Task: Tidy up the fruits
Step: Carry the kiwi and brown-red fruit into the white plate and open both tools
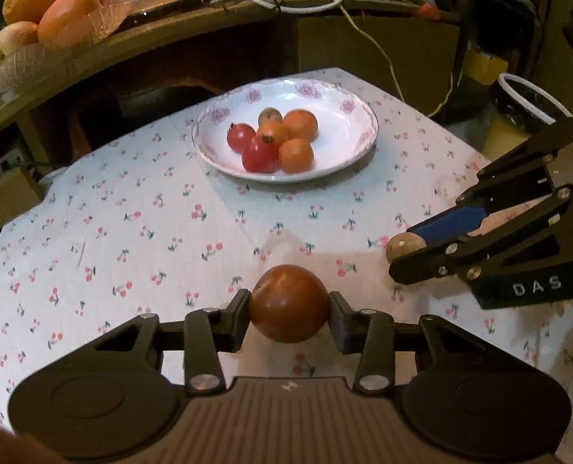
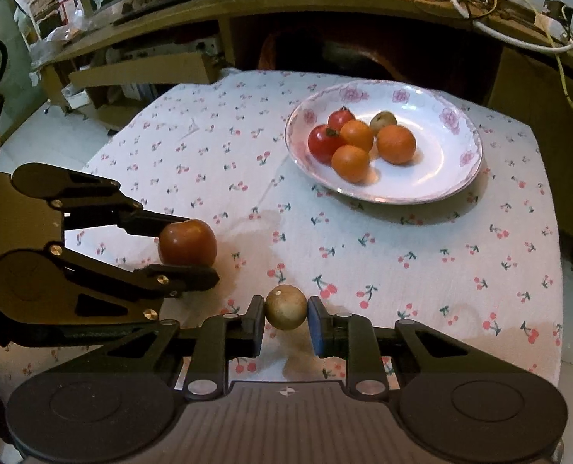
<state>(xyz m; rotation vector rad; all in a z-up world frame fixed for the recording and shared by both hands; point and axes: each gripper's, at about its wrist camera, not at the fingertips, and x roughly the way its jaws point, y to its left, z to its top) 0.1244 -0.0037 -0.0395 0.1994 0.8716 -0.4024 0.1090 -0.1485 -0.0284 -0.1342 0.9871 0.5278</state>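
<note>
Gripping a dark red tomato (image 1: 289, 303), the left claw (image 1: 289, 311) is hovering low over the desk (image 1: 132, 232) while the right claw (image 2: 285, 315) is pinching a small brownish fruit (image 2: 285, 306), plate (image 1: 336, 166) at twelve o'clock.

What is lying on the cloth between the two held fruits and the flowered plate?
Nothing visible. The left gripper holds a dark red tomato, the right gripper a small tan round fruit. Only bare cherry-print tablecloth lies before the white flowered plate. The plate already holds six fruits, with free space on its right side.
</note>
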